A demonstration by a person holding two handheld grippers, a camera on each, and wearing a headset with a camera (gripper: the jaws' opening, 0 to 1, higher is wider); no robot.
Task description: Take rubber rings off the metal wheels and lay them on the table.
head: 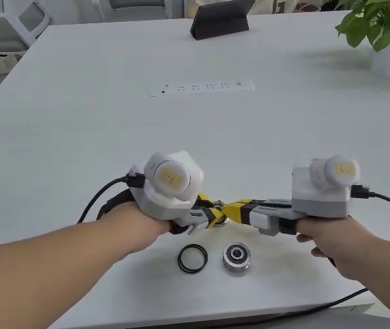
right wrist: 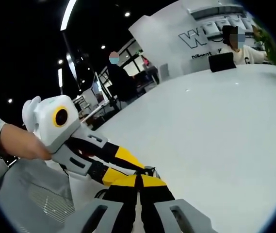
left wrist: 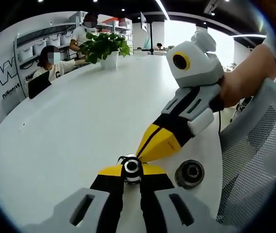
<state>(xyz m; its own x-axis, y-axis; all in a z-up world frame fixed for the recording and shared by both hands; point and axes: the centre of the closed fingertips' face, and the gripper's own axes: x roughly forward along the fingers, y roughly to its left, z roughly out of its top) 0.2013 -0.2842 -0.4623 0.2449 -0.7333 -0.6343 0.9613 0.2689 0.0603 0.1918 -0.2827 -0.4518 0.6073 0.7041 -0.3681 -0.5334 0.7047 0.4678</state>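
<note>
Left gripper view: wheel in gripper

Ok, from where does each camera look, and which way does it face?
Head view: on the headset, looking down at the table; both forearms show.
Left gripper view: on the left hand-held gripper, facing the wheel it clamps; own jaws show.
Right gripper view: on the right hand-held gripper, facing the left one; own jaws show.
Shared: head and left gripper views both show a second wheel.
</note>
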